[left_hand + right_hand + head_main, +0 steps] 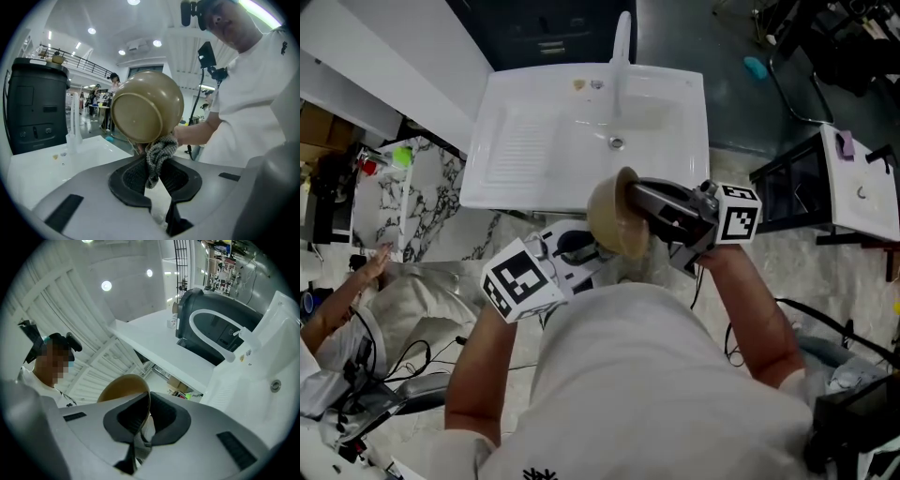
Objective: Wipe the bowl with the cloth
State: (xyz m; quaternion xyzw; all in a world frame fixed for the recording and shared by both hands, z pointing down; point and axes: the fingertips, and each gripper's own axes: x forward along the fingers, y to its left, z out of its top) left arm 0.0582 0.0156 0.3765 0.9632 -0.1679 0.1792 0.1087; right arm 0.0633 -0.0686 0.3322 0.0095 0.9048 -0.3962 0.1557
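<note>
My right tool (pixel 146 411) clamps the round tan bowl (pixel 146 106) by its rim, underside turned toward my left tool (pixel 157 169), which is clamped on the grey knitted cloth (pixel 160 151) for wiping.

The tan bowl (pixel 614 223), tipped on its side in the air, has the bunched grey knitted cloth (pixel 159 152) seemingly touching its lower outer wall.

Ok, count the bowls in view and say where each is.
1. The bowl is held up near the sink, its rim clamped in the right gripper. The cloth in the left gripper meets its lower edge. Others could be hidden behind the person.
</note>
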